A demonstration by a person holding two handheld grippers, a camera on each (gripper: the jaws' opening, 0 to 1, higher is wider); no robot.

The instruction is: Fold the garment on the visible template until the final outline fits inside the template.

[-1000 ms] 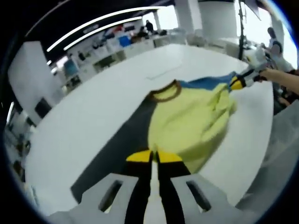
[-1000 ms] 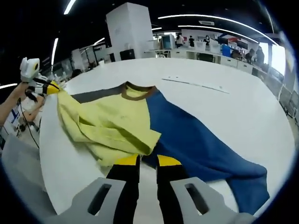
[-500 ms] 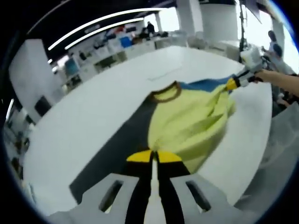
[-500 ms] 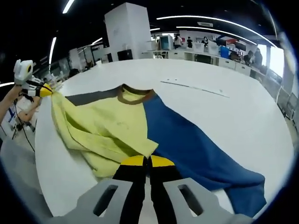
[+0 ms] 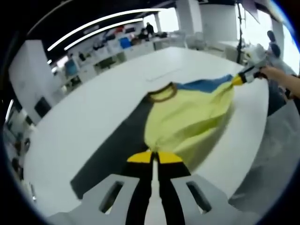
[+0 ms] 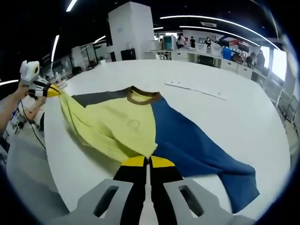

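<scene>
A garment with a yellow panel (image 5: 187,115), a blue panel (image 6: 197,145), a dark grey panel (image 5: 112,145) and a brown collar (image 6: 142,96) lies on a white table (image 5: 93,108). The yellow panel is stretched taut between the two grippers. In the left gripper view my left gripper (image 5: 153,157) is shut on one edge of it, and the right gripper (image 5: 239,78) holds the far corner. In the right gripper view my right gripper (image 6: 149,161) is shut on the yellow cloth, with the left gripper (image 6: 49,90) at the upper left, held by a hand.
A thin pale strip (image 6: 194,89) lies on the table beyond the collar. The table's rounded edge (image 6: 61,168) runs close below the garment. Desks, shelves and people stand far behind in the room.
The right gripper's jaws have shut on the yellow cloth. The loose, wrinkled yellow panel has been pulled out flat and taut between the two grippers.
</scene>
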